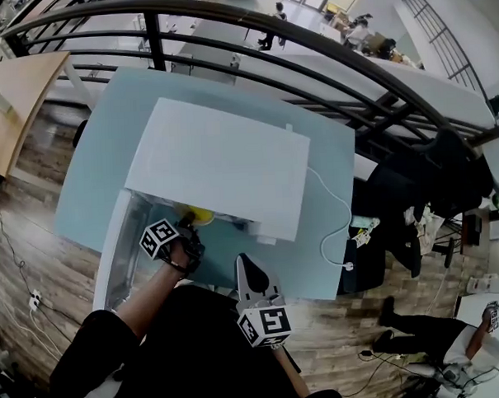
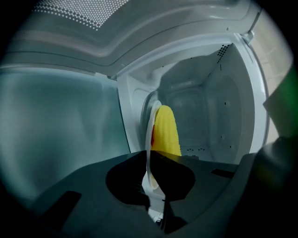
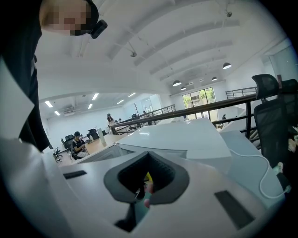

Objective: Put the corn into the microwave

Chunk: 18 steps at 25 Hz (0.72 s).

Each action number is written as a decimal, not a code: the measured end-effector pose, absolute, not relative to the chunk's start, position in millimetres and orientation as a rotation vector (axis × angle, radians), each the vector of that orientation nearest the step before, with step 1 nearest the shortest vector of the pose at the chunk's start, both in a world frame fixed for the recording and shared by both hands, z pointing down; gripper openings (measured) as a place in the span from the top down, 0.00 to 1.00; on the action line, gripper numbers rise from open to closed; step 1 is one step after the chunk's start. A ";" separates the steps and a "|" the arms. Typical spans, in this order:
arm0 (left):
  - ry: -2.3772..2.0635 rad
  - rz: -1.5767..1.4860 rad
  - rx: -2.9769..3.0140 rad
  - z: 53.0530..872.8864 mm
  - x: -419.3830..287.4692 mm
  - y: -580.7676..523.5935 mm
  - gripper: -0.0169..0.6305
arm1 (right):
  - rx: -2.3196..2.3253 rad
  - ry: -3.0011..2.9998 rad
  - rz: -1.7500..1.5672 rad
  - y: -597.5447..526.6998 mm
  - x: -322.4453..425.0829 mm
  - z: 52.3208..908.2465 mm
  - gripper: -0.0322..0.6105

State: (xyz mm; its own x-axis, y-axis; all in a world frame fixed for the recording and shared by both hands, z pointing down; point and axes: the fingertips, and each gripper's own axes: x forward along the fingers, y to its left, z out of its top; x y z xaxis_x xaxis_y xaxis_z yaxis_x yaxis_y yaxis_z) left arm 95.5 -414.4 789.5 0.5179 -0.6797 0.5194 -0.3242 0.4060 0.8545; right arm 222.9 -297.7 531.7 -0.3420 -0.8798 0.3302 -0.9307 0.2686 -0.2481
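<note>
The yellow corn lies on a white plate, which I see edge-on in the left gripper view. My left gripper is shut on the plate's near rim and holds it at the mouth of the white microwave. The corn sits just inside the open cavity, above its floor. The microwave door is swung open to the left, and its glass fills the left of the left gripper view. My right gripper hangs back near my body, shut and with nothing in it, pointing at the microwave.
The microwave stands on a light blue table. A white power cable trails over the table's right side. A dark railing runs behind it. A chair draped in black stands at the right, and a person is at lower right.
</note>
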 end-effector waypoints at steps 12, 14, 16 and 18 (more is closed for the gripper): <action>-1.090 -0.215 1.243 791.3 100.0 -421.1 0.94 | 1.719 -2.410 0.633 -294.4 221.6 539.6 0.94; -1.095 -0.195 1.260 790.1 99.1 -421.2 0.93 | 1.719 -2.411 0.635 -294.2 221.4 539.6 0.94; -1.103 -0.181 1.270 790.3 97.5 -420.6 0.90 | 1.717 -2.414 0.630 -294.3 221.2 540.0 0.94; -1.109 -0.176 1.276 790.1 94.8 -419.1 0.83 | 1.720 -2.418 0.630 -293.9 221.2 539.4 0.94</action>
